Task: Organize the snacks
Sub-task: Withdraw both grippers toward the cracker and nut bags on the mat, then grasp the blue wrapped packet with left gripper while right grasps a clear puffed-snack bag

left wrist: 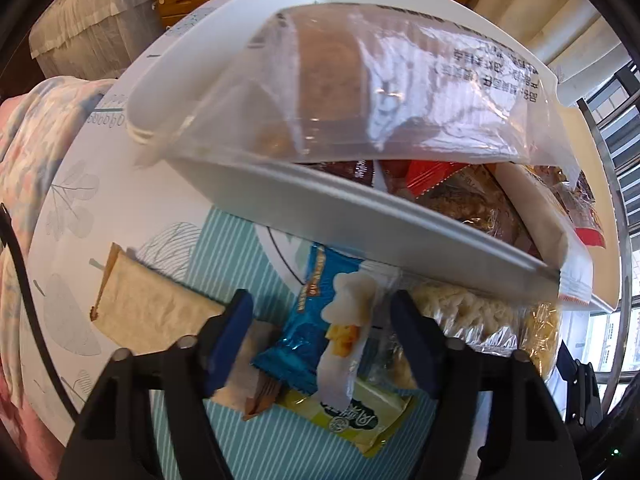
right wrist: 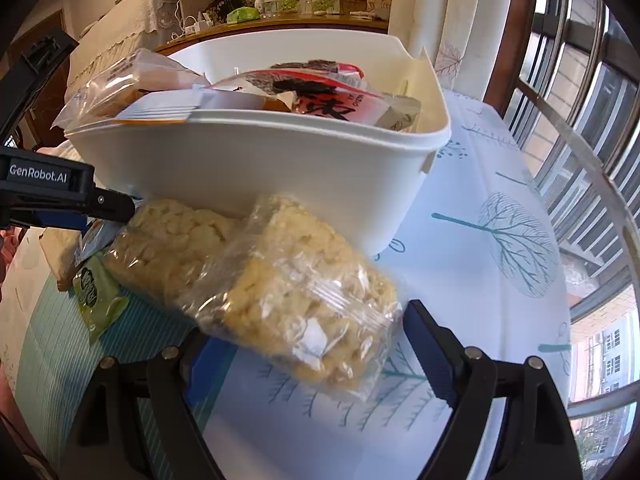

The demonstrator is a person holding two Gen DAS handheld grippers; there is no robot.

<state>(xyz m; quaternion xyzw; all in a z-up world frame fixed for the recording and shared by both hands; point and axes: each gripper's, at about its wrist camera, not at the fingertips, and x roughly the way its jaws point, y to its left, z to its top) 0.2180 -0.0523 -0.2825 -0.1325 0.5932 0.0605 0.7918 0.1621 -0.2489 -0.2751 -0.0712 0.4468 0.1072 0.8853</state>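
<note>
A white plastic bin (left wrist: 360, 220) holds several snack packs, with a clear bag of brown cake (left wrist: 360, 88) lying on its rim; the bin also shows in the right wrist view (right wrist: 260, 172). My left gripper (left wrist: 322, 332) is open around a blue snack packet (left wrist: 316, 320) lying on the table in front of the bin. A yellow-green packet (left wrist: 360, 416) lies under it. My right gripper (right wrist: 308, 344) is open around a clear-wrapped puffed rice cake (right wrist: 304, 304) on the table. A second rice cake (right wrist: 172, 248) lies beside it. The left gripper's finger (right wrist: 80, 204) shows at the left.
A tan flat packet (left wrist: 148, 308) lies left of the left gripper. The table has a white and teal leaf-print cloth (right wrist: 500, 240). A window with railings (right wrist: 580, 120) is at the right. A floral cloth (left wrist: 36, 140) lies at the table's left edge.
</note>
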